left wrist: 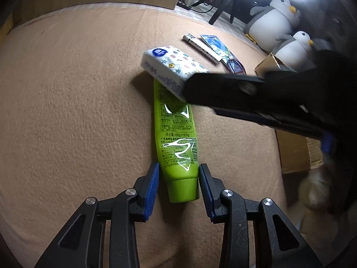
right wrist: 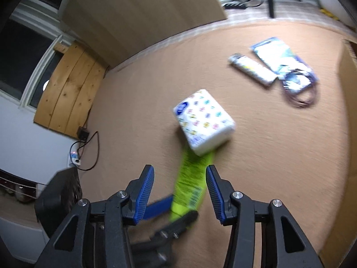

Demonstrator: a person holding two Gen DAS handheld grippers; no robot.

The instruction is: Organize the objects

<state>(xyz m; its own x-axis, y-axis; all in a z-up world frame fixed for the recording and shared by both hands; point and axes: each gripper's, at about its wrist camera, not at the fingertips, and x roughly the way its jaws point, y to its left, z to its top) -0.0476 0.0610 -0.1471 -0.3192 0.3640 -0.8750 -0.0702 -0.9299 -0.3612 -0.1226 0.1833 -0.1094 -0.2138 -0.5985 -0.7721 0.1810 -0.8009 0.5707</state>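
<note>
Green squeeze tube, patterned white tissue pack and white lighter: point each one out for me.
Green squeeze tube (left wrist: pixel 176 131): left wrist view, middle of its printed body.
Patterned white tissue pack (left wrist: pixel 169 63): left wrist view, its top face.
White lighter (right wrist: pixel 252 68): right wrist view, middle of its body.

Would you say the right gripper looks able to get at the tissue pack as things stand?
Probably yes. The right gripper is open and empty, and the tissue pack lies just ahead, its top and sides uncovered. It rests on the far end of the green tube, whose cap end sits between the left gripper pads.
</note>
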